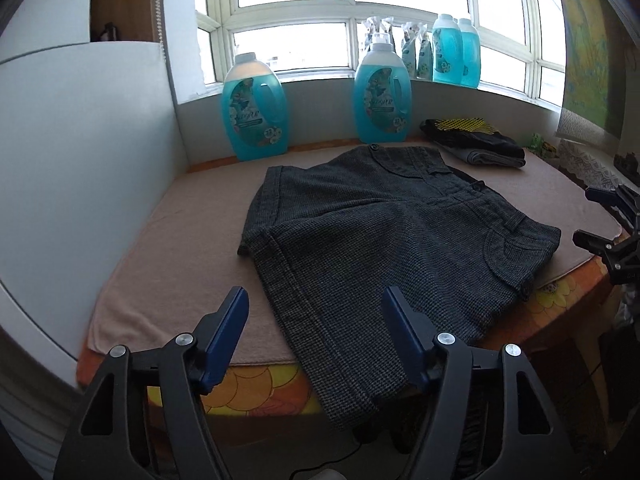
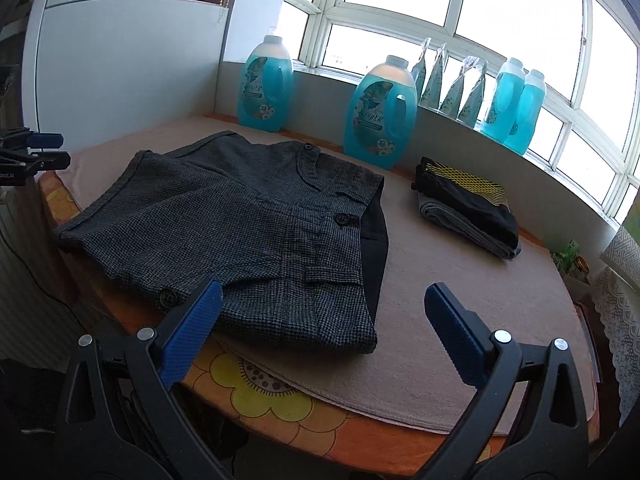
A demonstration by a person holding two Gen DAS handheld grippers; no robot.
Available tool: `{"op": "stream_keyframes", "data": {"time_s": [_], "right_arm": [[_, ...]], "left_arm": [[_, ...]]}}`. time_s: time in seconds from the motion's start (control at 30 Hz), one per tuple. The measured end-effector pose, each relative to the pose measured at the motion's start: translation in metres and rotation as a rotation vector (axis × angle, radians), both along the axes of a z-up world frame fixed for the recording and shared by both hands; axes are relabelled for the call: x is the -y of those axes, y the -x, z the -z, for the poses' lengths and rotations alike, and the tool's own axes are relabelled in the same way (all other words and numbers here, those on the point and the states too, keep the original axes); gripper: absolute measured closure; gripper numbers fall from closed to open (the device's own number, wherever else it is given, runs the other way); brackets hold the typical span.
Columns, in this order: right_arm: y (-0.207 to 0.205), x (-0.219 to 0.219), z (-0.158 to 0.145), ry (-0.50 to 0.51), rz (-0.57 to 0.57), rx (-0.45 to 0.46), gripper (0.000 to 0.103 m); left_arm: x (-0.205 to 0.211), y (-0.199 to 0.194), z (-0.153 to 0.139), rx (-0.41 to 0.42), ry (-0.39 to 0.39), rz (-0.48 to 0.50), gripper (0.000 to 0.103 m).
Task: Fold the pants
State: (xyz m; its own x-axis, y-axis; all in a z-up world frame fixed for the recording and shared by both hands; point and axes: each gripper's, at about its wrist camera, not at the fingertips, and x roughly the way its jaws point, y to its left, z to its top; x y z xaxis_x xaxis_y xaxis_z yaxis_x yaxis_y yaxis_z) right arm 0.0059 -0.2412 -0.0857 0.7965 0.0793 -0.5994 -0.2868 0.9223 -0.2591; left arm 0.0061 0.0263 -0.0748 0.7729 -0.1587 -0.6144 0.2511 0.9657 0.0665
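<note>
My black left gripper with blue pads and matching right gripper both gape, tilted downward, gripping nothing.

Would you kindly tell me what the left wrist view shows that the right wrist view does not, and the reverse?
Only the left wrist view shows the trouser leg hanging over the table's near edge. Only the right wrist view shows the black lining peeking out at the waistband. Both share the grey pants, the folded dark clothes stacked beyond them, two big blue bottles on the tan mat, and the open left gripper and right gripper, holding nothing.
</note>
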Motion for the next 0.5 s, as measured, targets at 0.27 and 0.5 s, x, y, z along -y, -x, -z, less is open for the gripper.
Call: {"op": "stream_keyframes", "data": {"time_s": [0.27,0.5], "right_arm": [[-0.005,-0.029,0.03,0.218,-0.185,-0.083,0.016],[-0.016,-0.033,0.041,0.29,-0.224,-0.125,0.026]], "left_arm": [[0.002,0.012,0.021,-0.119,-0.056,0.102,0.041],[0.022,0.021,0.038,-0.19,-0.109,0.216,0.05]]}}
